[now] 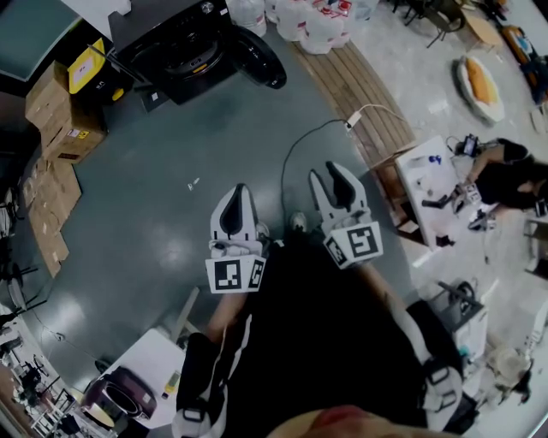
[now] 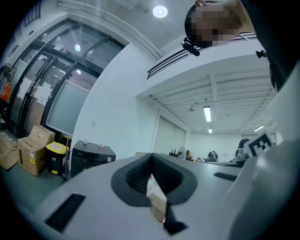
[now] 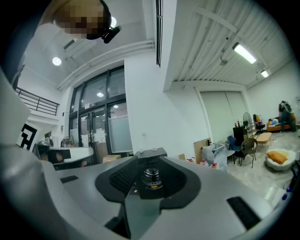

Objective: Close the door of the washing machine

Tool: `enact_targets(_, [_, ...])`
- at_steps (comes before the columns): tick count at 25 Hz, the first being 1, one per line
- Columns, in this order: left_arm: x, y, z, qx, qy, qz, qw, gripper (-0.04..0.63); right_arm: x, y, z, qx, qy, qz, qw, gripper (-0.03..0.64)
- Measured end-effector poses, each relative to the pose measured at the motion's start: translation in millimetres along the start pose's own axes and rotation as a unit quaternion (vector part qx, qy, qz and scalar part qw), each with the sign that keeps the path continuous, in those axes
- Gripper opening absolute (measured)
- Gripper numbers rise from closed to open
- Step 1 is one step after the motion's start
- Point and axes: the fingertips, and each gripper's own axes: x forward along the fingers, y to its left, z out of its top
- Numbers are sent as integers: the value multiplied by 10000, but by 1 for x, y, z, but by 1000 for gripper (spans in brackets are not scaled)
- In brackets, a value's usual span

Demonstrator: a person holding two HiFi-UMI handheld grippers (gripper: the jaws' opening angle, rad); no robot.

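Observation:
The black washing machine (image 1: 175,43) stands on the grey floor at the top of the head view, and its round door (image 1: 257,56) hangs open to the right. Both grippers are held level close to the person's body, well short of the machine. My left gripper (image 1: 235,190) points towards it with its tips together and nothing in them; in the left gripper view the machine (image 2: 91,157) sits off to the left of the jaws (image 2: 151,157). My right gripper (image 1: 330,171) is open and empty, and the machine (image 3: 151,174) shows through its gap (image 3: 147,161).
Cardboard boxes (image 1: 53,111) and a yellow-lidded bin (image 1: 86,64) line the left wall. White bags (image 1: 312,21) stand behind the door. A wooden bench (image 1: 360,103) and a white cable (image 1: 312,137) lie to the right, and a person (image 1: 505,175) sits at a desk far right.

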Motion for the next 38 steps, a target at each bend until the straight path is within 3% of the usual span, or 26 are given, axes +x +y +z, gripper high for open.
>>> enact_targets(11, [15, -27, -11, 41, -21, 279, 9996, 5, 3, -34, -9, 22, 72, 347, 9994, 121])
enact_targets(18, [33, -14, -13, 5, 35, 312, 9995, 5, 28, -47, -15, 51, 170, 349, 9992, 121])
enact_targets(28, [122, 67, -7, -137, 53, 8, 9999, 5, 141, -50, -25, -141, 254, 162, 9994, 121])
enact_targets(38, [232, 178, 23, -241, 176, -402, 9987, 5, 290, -52, -15, -100, 411, -240, 9988, 121])
